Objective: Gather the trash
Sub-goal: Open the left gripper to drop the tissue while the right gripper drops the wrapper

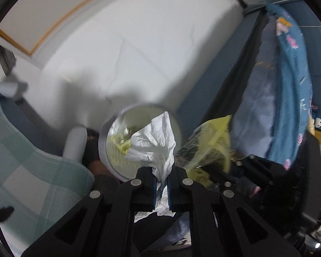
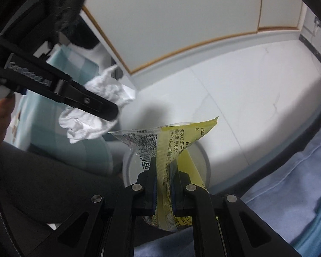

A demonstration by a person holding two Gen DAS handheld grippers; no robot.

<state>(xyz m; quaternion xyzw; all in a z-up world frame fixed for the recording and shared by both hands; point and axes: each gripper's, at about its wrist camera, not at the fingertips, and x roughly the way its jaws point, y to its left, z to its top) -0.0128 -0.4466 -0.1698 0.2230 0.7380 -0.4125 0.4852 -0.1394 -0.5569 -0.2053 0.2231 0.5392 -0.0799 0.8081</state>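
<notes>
Holding both pieces above the round white bin [image 1: 109,150] on the floor: left gripper [image 1: 161,184] jaws clamped on a crumpled white tissue [image 1: 156,143], right gripper [image 2: 163,184] jaws clamped on a yellow-and-clear wrapper [image 2: 167,147]. Pickup looks done; dropping both in remains. Bin already holds some yellow scraps.

left gripper [image 1: 161,184] clamped, angled down | right gripper [image 2: 163,187] clamped, angled down

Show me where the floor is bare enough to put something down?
The white tiled floor is bare between the skirting of the white wall and the round white bin. It is crowded near the bin: the checked teal fabric and the blue patterned bedding close in.
</notes>
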